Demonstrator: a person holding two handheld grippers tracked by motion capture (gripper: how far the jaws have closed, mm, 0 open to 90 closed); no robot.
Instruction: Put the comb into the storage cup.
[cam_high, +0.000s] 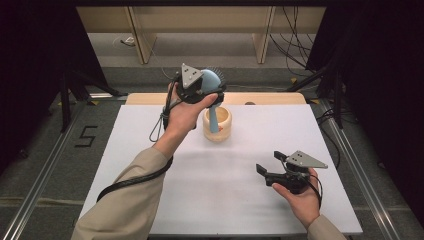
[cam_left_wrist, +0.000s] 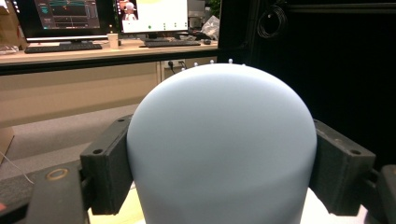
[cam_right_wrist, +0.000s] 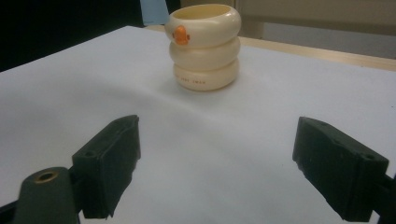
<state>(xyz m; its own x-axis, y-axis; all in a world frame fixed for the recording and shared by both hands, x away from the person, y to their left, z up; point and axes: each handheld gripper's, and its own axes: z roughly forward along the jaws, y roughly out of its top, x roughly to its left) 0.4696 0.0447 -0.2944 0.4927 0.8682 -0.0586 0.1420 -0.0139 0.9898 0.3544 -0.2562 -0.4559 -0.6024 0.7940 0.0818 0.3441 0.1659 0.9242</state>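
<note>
My left gripper (cam_high: 210, 90) has its jaws pinching the rounded head of a pale blue plastic hairbrush (cam_left_wrist: 222, 149), one black pad pressed against each side of the smooth dome; in the high view the brush's dark bristles face away from me and its flat blue handle hangs down, its tip inside the mouth of a cream-coloured, ring-stacked holder with a small orange duck bill on its side (cam_right_wrist: 204, 46). I cannot tell whether the handle touches the holder's rim or floor. The holder stands upright near the far middle of the white tabletop (cam_high: 225, 190), and besides the handle tip I see nothing in it. My right gripper (cam_right_wrist: 217, 168) hovers low over the near right part of the tabletop, jaws spread wide with nothing between them, pointing toward the holder and well apart from it.
</note>
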